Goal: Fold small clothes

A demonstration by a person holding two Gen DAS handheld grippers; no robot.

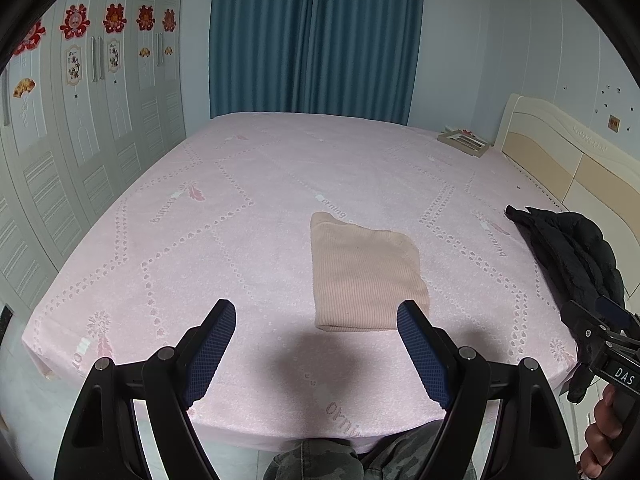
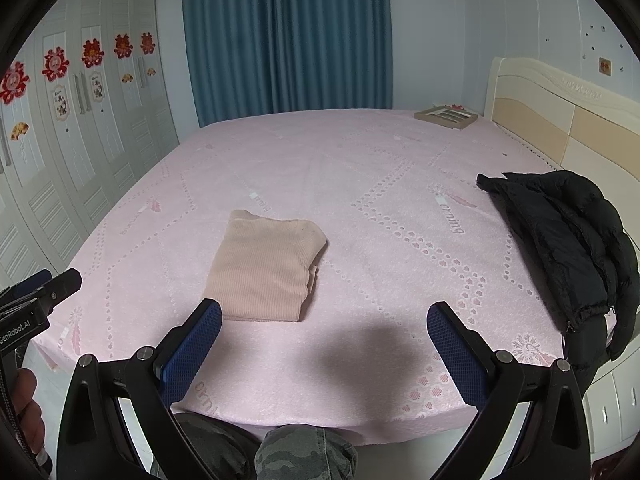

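- Indoors, a wide bed (image 1: 248,184) covered in a pale pink sheet printed with dotted lines, feathers and lettering filled most of the bedroom in both wrist views.
- A folded, ribbed, peach-coloured garment (image 1: 362,274) lay flat on the sheet near the bed's front edge, apart from everything else on it.
- The left gripper (image 1: 316,354) hovered over the front edge with its blue-padded fingers (image 1: 208,354) spread wide and nothing between them; the garment sat just beyond its right finger.
- The right gripper (image 2: 324,354) hung likewise over the front edge, fingers (image 2: 456,354) wide apart and empty, the garment lying past its left finger.
- A black puffer jacket (image 2: 568,248) was heaped at the bed's right edge, draping over the side, next to a cream and tan headboard (image 2: 560,112).
- A flat picture frame (image 2: 446,115) rested on the far right corner of the bed.
- Teal curtains (image 1: 316,36) hung closed behind the bed; white wardrobe doors (image 1: 80,128) with red paper decorations lined the left wall.
- Camouflage trousers (image 2: 304,456) of the person showed at the bottom of each view, and a hand (image 1: 600,440) gripped the right tool's handle.
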